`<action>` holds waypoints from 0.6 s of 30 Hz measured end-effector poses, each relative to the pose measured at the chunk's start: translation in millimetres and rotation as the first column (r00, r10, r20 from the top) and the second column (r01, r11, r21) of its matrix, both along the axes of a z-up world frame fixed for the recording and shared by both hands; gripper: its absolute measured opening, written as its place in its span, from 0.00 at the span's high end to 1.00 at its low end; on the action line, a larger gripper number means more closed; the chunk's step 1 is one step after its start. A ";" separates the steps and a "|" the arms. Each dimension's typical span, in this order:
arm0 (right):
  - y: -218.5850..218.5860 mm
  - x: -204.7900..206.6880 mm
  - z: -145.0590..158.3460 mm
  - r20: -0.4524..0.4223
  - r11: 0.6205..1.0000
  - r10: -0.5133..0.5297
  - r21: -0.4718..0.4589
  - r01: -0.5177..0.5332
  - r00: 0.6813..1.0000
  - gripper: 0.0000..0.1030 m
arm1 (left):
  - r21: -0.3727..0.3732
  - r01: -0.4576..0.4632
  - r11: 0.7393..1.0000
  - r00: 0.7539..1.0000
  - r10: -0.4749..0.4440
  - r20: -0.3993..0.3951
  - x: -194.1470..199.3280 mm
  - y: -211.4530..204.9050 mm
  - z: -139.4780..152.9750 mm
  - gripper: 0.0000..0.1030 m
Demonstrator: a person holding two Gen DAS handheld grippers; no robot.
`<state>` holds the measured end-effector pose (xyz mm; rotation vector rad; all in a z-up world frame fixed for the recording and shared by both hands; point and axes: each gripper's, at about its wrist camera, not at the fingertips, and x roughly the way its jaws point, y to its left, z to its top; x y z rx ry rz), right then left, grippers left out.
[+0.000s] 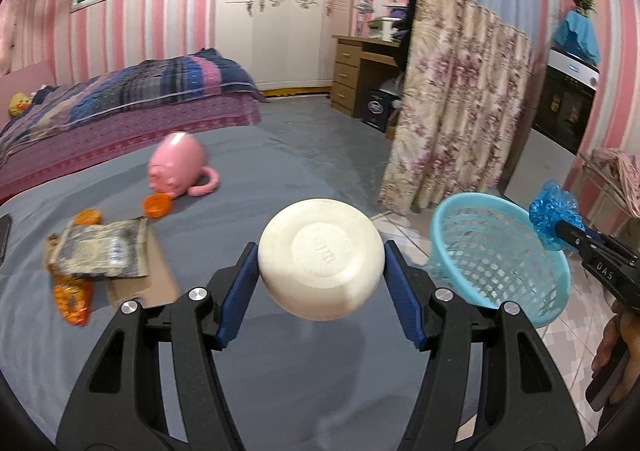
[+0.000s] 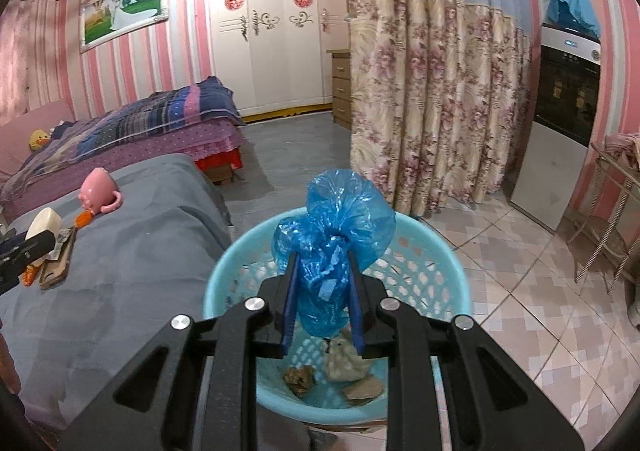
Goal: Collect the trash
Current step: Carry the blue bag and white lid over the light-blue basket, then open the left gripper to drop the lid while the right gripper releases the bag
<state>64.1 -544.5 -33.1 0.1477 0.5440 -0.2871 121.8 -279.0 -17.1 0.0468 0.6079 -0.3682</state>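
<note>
Right wrist alone shows scraps (image 2: 332,375) inside basket (image 2: 436,251).

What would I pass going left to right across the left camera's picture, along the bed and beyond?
Wrappers → orange lid → pink mug → white bowl → basket → blue bag.

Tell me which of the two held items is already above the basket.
The blue plastic bag in the right tool hangs over the turquoise basket. The white bowl in the left tool is over the bed.
</note>
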 end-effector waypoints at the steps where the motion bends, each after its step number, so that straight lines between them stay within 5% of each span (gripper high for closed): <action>1: -3.1 -0.9 -0.2 -0.001 1.000 -0.006 0.000 0.006 1.000 0.78 | -0.001 0.017 1.000 1.000 -0.017 -0.005 2.3 -8.7 -2.1 0.41; 18: -53.4 -0.3 -22.1 -0.012 0.994 -0.112 0.005 0.112 0.994 0.78 | 0.035 0.251 0.967 0.968 -0.251 -0.004 31.3 -140.9 -26.1 0.41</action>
